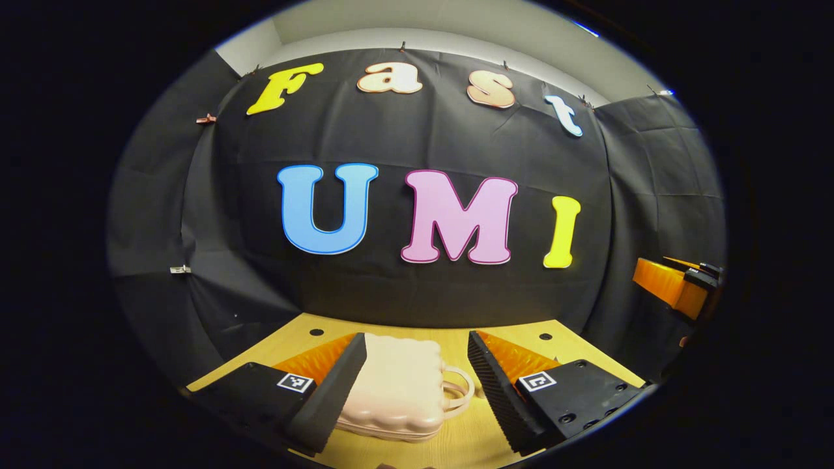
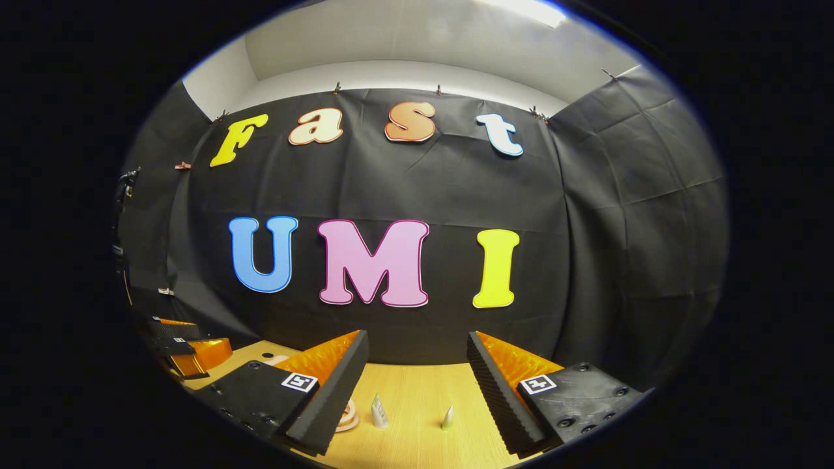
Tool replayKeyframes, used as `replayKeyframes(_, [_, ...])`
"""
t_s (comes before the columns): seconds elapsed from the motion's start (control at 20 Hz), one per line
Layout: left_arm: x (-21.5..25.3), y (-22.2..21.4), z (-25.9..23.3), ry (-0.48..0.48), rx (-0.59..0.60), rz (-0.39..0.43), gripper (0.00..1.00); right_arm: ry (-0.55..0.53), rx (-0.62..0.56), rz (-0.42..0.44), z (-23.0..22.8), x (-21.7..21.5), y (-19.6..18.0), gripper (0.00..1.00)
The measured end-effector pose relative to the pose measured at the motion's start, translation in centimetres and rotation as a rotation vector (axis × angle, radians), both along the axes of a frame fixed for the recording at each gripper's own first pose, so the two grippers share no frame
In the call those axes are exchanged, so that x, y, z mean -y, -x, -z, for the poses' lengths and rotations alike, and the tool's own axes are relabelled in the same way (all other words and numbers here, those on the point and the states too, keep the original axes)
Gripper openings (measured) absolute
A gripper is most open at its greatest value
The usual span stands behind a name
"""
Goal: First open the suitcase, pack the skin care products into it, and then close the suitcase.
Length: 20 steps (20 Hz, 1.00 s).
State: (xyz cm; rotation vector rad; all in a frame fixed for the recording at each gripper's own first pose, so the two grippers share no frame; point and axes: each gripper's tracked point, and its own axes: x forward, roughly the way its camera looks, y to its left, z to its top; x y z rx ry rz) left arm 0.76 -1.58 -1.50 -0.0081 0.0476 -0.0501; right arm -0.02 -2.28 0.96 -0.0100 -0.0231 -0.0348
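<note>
- My left gripper, with its 2 black ribbed fingers backed in orange, hovered above the pale wooden table, jaws spread wide and holding nothing.
- Between those fingers I saw the small cream-pink hard-shell suitcase with its rippled lid, lying flat and closed on the table; its looped handle pointed toward my right-hand finger.
- The left finger overlapped the suitcase's edge in the left gripper view, but I could not tell whether it touched it; the right finger stood apart from the handle.
- At the right edge of the left gripper view, the orange and black body of my other gripper showed, raised above the table.
- My right gripper also hung over the table, its 2 fingers wide apart and empty.
- In the gap between them stood 2 small skin care products: a whitish tube nearer the left finger and a smaller pale green pointed tube nearer the right, apart from each other and both upright.
- Just beside the left finger's tip, part of a cream-pink curved rim peeked out; I could not tell what it was.
- Far left in the right gripper view, my left gripper showed in orange and black.
</note>
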Motion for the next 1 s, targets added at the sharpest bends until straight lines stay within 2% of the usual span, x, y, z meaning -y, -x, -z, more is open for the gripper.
replayKeyframes(0.2, [1.6, -1.4, 1.8, -0.008, -0.048, 0.047, 0.98, 0.014, -0.005, -0.006, 0.5, 0.7, -0.1, 0.96])
replayKeyframes(0.45, [6.0, -6.2, 6.4, -0.046, -0.171, 0.151, 0.98, 0.009, -0.015, -0.017, 1.4, 2.1, -1.8, 0.94])
replayKeyframes(0.55, [7.9, -8.8, 8.8, -0.047, -0.233, 0.183, 0.98, 0.003, -0.024, -0.021, 2.2, 2.8, -2.7, 0.98])
replayKeyframes(0.7, [10.1, -12.1, 13.6, -0.057, -0.359, 0.2, 0.97, 0.002, -0.05, -0.033, 3.8, 3.9, -3.9, 0.96])
replayKeyframes(1.0, [11.8, -15.7, 22.8, -0.065, -0.616, 0.196, 0.86, -0.012, -0.125, -0.046, 7.5, 6.0, -5.4, 0.94])
